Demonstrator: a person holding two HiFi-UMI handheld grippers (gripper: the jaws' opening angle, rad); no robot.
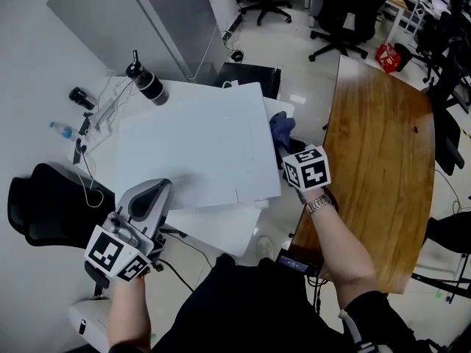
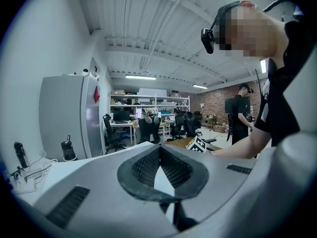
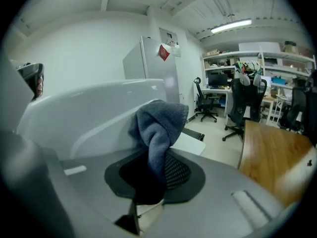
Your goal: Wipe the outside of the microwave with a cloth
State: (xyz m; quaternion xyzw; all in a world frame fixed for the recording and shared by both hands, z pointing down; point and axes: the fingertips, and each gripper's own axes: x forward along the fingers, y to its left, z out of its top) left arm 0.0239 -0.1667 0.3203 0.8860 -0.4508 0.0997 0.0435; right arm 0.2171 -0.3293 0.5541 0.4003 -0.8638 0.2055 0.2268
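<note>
From above, the white microwave (image 1: 193, 153) shows its flat top on a white table. My right gripper (image 1: 292, 151) is at its right side, shut on a dark blue cloth (image 1: 282, 129) that lies against the microwave's right edge. In the right gripper view the cloth (image 3: 159, 125) bunches up out of the jaws (image 3: 156, 157), with the microwave's white body (image 3: 84, 110) just behind it. My left gripper (image 1: 157, 191) hovers at the microwave's front left corner. Its pads (image 2: 159, 150) meet at the tips with nothing between them.
A black bottle (image 1: 147, 84), a small plastic bottle (image 1: 62, 129) and cables (image 1: 96, 120) lie at the table's back left. A wooden table (image 1: 383, 168) stands close on the right, a black chair (image 1: 44, 204) on the left. A person (image 2: 241, 114) stands far back.
</note>
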